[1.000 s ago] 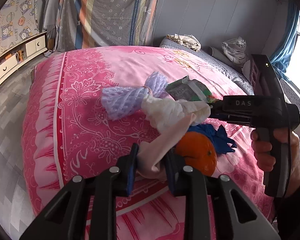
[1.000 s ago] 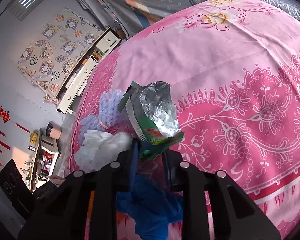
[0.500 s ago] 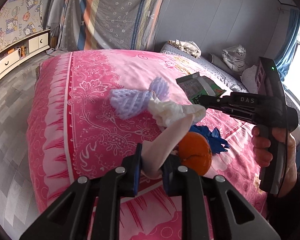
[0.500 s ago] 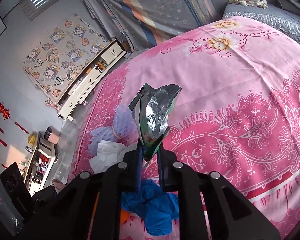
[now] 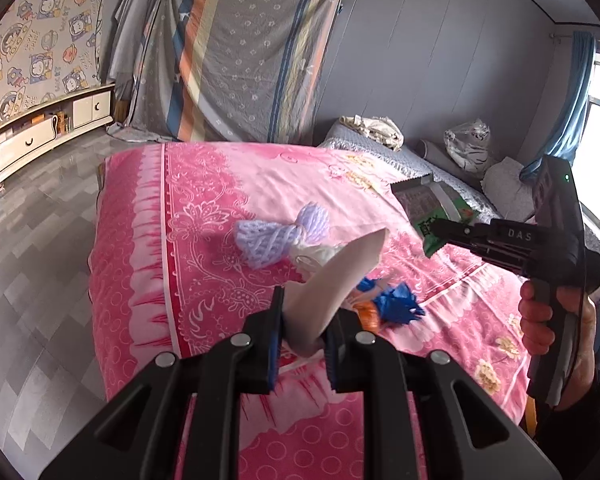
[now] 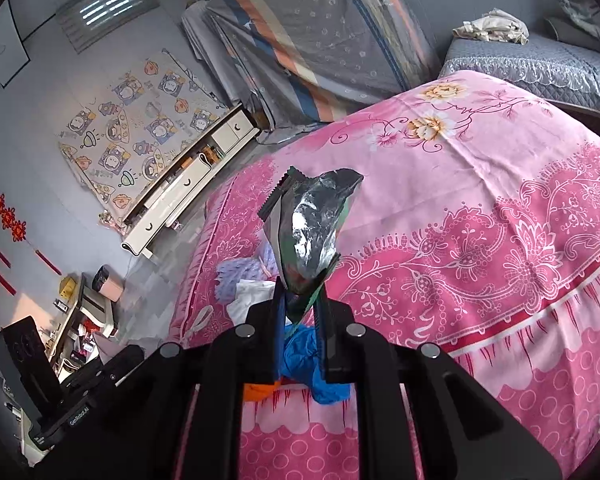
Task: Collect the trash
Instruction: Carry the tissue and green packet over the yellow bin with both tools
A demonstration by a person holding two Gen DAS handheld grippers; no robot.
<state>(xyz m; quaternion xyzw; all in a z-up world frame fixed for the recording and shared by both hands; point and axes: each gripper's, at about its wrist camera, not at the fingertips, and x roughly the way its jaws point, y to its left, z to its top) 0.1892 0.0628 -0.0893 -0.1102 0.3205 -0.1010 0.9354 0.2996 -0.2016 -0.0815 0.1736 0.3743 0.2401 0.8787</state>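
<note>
While two grippers are working over the bed, each is carrying one piece of trash. The left gripper is pinching its fingers nearly together on a single pale strip of paper, which is sticking up and away from the camera, clear of the pink cover. The right gripper is clamping its fingers fully together on one green snack wrapper, whose silver foil inside is facing the right wrist camera; in the left wrist view the same wrapper is hanging above the cover toward the bed's right edge, held out by a hand on the black handle. Four things are lying together on the cover, nearer the foot edge than the headboard: one purple knitted piece, one crumpled white piece, one blue crumpled piece and one orange round thing. The strip is covering much of the white piece and the orange thing, so only a sliver of orange is showing beside the left fingers, and what it is cannot be told. From the right wrist the blue piece is showing between and below the fingers, the orange thing is only peeking out under them, and the purple and white pieces are partly hidden behind the wrapper.
</note>
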